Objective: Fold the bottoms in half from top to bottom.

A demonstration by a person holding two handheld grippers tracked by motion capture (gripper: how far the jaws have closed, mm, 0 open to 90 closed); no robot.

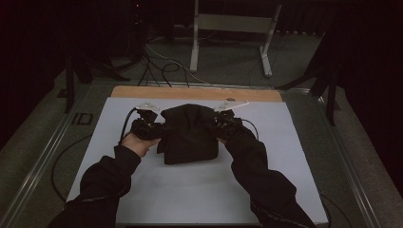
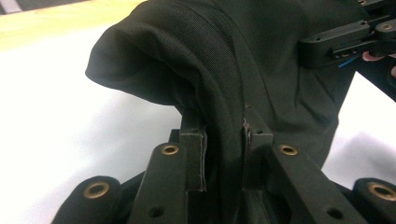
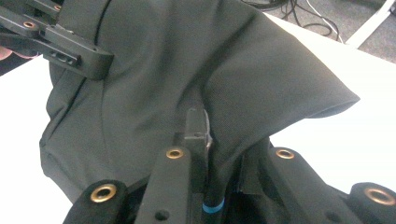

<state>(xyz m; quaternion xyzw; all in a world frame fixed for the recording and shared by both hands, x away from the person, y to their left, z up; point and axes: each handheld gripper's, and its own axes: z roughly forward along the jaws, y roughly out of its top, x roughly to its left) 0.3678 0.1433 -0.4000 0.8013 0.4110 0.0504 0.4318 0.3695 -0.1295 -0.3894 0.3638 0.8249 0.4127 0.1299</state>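
Black cloth [image 2: 243,60], fine-woven, bunched, prob. garment

A dim recording lab or studio: black curtains [image 1: 28,57] close it in at nine and three o'clock, loose cables [image 1: 159,66] sprawl over grey carpet at eleven, a white metal stand [image 1: 233,28] rises at twelve, and a white sheet [image 1: 142,190] covers the surface.

Only one marking to call here: on the floor just left of the table's far left corner, the high view shows pale marks [image 1: 82,118] that look like the letters "ID", too dim to be sure of. Nothing else anywhere carries a word, brand, label or number that can be read.
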